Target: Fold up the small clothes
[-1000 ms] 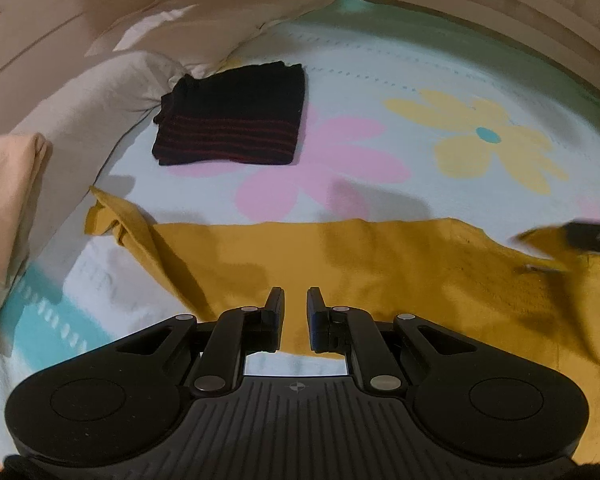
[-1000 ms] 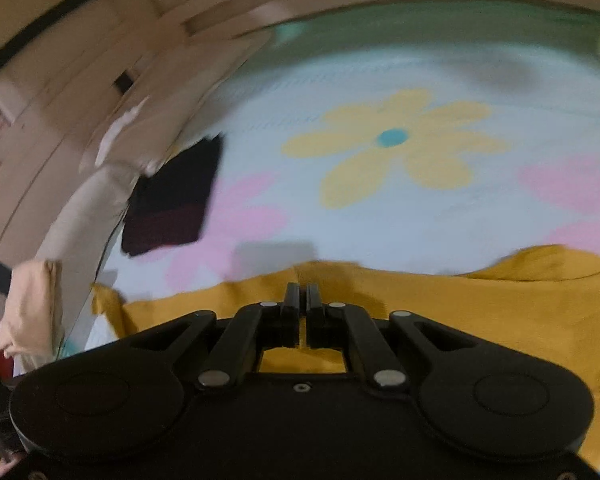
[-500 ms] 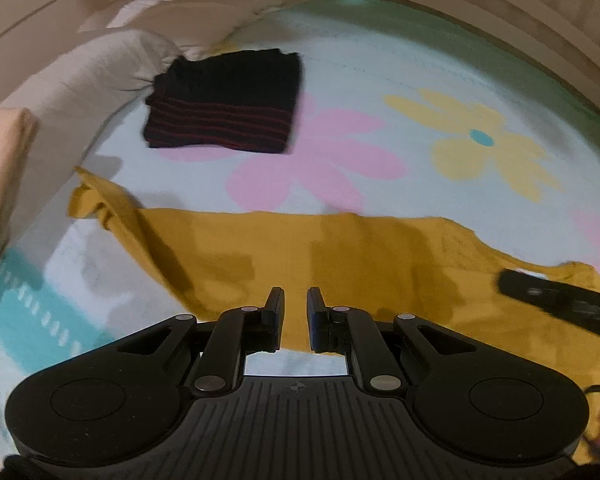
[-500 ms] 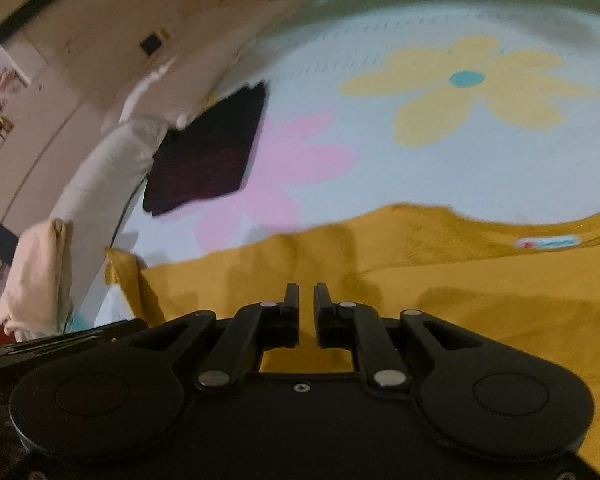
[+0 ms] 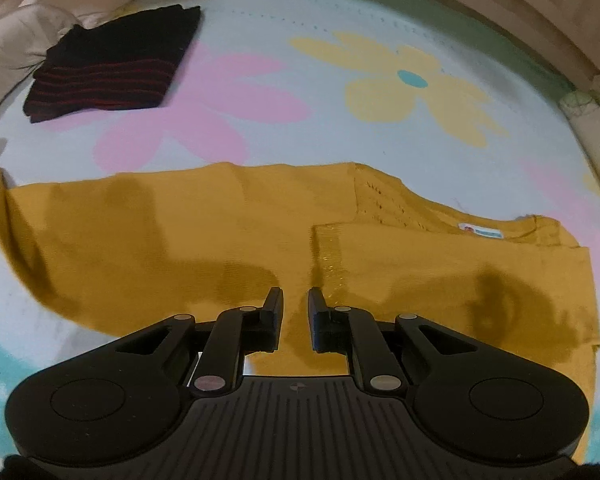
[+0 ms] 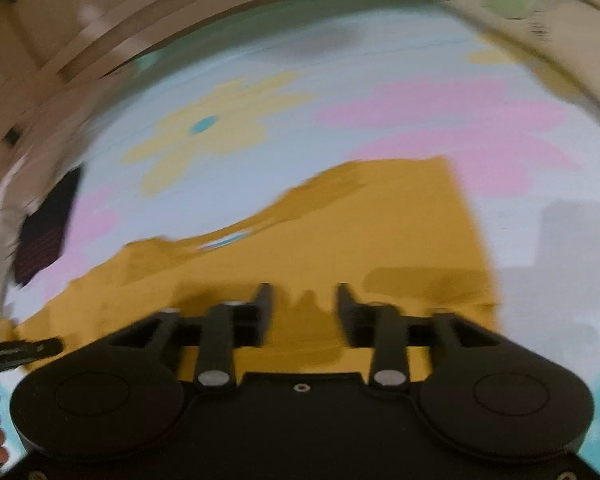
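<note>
A mustard-yellow knit top [image 5: 220, 248] lies flat across the flowered bedsheet, its right part folded over itself [image 5: 440, 264] below the neck label [image 5: 482, 233]. My left gripper [image 5: 295, 300] hovers over the top's near middle, jaws a narrow gap apart and empty. In the blurred right wrist view the same top [image 6: 380, 232] fills the middle. My right gripper [image 6: 303, 296] is above its near edge, jaws opening with no cloth between them. The left gripper's tip [image 6: 20, 352] shows at that view's left edge.
A folded black garment with red stripes [image 5: 112, 64] lies at the far left of the sheet [image 5: 380, 140], beside a beige pillow [image 5: 4, 44]. A pale bed frame curves along the far side. A patterned cushion [image 5: 588, 120] sits at the right edge.
The right gripper went from shut to open and swung right across the top, whose right part now lies folded over. The left gripper sank closer to the cloth.
</note>
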`<state>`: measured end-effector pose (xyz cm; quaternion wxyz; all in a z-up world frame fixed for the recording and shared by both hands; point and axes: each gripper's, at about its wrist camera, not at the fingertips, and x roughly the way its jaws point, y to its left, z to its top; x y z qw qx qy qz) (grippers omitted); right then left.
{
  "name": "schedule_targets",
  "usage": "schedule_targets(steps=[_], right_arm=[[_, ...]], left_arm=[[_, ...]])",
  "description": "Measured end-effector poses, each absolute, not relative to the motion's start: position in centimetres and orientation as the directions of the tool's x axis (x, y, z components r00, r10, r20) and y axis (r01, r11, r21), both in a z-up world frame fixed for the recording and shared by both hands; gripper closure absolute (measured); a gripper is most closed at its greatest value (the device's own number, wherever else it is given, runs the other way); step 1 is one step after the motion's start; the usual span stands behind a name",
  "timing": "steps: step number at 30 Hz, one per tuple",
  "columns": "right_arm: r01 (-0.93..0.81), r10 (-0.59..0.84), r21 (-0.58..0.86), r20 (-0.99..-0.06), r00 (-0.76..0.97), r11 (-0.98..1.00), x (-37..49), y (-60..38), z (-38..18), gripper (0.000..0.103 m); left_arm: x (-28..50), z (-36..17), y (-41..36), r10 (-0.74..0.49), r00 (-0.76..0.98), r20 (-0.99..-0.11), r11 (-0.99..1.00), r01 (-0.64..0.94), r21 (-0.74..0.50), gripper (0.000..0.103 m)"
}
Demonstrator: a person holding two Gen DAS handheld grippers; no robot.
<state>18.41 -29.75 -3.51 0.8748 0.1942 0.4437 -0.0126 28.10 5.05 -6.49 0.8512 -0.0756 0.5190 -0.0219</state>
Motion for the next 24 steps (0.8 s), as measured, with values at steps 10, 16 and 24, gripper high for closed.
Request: schedule_targets(steps=[10,16,24], right_arm=[[0.329,0.004,0.260,-0.791,0.612,0.908,17.6,-36.9,-4.4,0.045],[0.299,0.040,0.276,-0.792,0.609,0.913,17.8,-37.3,-5.0,0.045],[0.278,0.049,0.283,-0.777,0.628,0.918,17.4,-38.1,-4.8,0.045]], left_arm=[[29.9,-9.0,2.8,-0.151,0.414,-0.898,0.984,-0.023,-0.176,0.090],[29.8,-9.1,3.3,-0.188,0.446,-0.875,0.974,-0.030,-0.224,0.090],[28.8,-6.0,3.2,-0.092,0.526,-0.846,0.987,-0.062,-0.146,0.097]])
